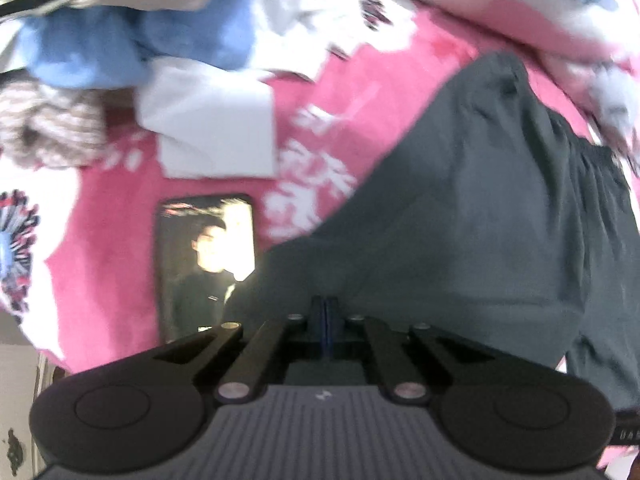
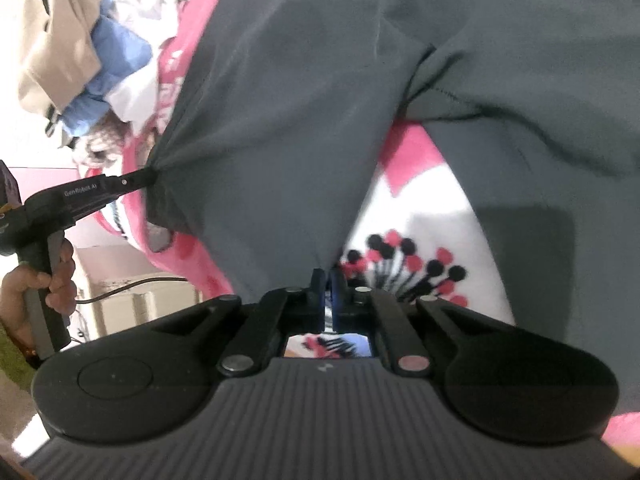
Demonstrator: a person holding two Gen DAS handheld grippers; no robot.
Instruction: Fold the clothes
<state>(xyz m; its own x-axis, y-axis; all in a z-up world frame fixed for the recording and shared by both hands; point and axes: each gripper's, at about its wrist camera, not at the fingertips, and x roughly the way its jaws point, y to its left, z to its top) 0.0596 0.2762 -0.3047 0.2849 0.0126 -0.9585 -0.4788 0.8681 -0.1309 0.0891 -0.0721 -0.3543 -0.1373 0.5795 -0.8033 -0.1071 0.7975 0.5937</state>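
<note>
- Left hand-held gripper [image 2: 150, 176] is pinching one edge of the dark grey shorts [image 2: 304, 112]; the cloth bunches into a little pucker right at its tip, so that grip looks solid
- Right hand-held gripper [image 2: 326, 280] has its jaws pressed together on the hem of the same shorts, at the bottom of a leg by the look of it
- Shorts sit draped over the pink and white patterned bedding [image 2: 420, 208], and with both ends pinched they're probably about to be lifted or pulled flat for a fold
- A hand [image 2: 44, 284] wraps the left tool's grip, with a cable trailing off it
- Pile of unfolded clothes [image 1: 132, 40] waits further back (blue, white, beige, a knit thing), well apart from the shorts
- A phone [image 1: 206, 264] lies on the bedding just beside the shorts' edge
- Readable writing: "GenRobot AI" on the side of the left tool; white characters on the bedding are too blurred to read
</note>
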